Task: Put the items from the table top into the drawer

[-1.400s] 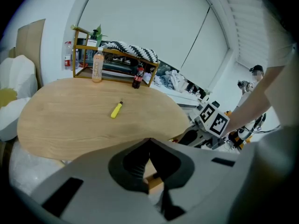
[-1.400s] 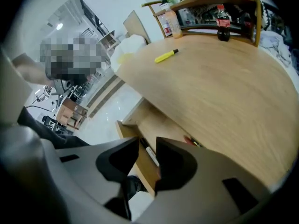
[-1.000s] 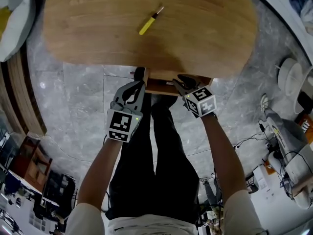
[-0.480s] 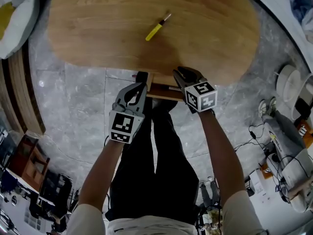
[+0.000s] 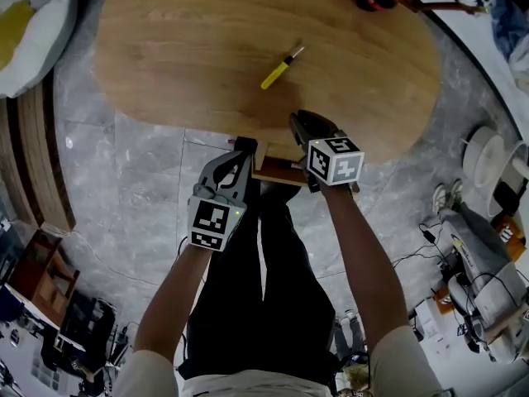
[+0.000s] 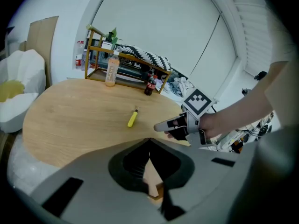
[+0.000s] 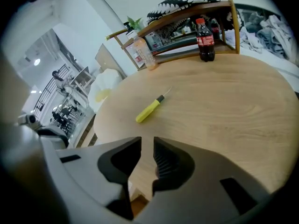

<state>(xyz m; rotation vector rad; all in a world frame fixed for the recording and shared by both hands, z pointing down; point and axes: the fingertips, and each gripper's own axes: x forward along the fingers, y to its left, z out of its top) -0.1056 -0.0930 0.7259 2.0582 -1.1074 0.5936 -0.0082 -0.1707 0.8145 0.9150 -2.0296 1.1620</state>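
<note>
**Meanwhile, the screwdriver (image 5: 281,67) lay out on the table (image 5: 182,48) and both grippers stood at the drawer (image 5: 277,169)**

The yellow-handled screwdriver rested flat on the bare wooden top, its metal tip pointing towards the far side, well apart from either gripper. Beneath the table's near edge the drawer jutted out a little way, just above the person's dark trousers (image 5: 264,279).

The left gripper (image 6: 149,141) sat at the drawer's left front corner. Its own view showed the jaw tips meeting, with a sliver of the drawer's wood visible through the gap behind them. Whether the tips pinched any part of the drawer could not be made out.

The right gripper (image 7: 147,146) hung over the table's near edge, just right of the drawer, aimed across the top towards the screwdriver. Its jaws had just been closing and stood a narrow slit apart, with nothing between them.

At the far edge of the table stood a cola bottle (image 7: 205,39) and a pale orange bottle (image 7: 144,52), in front of a low wooden rack (image 7: 187,17).
</note>
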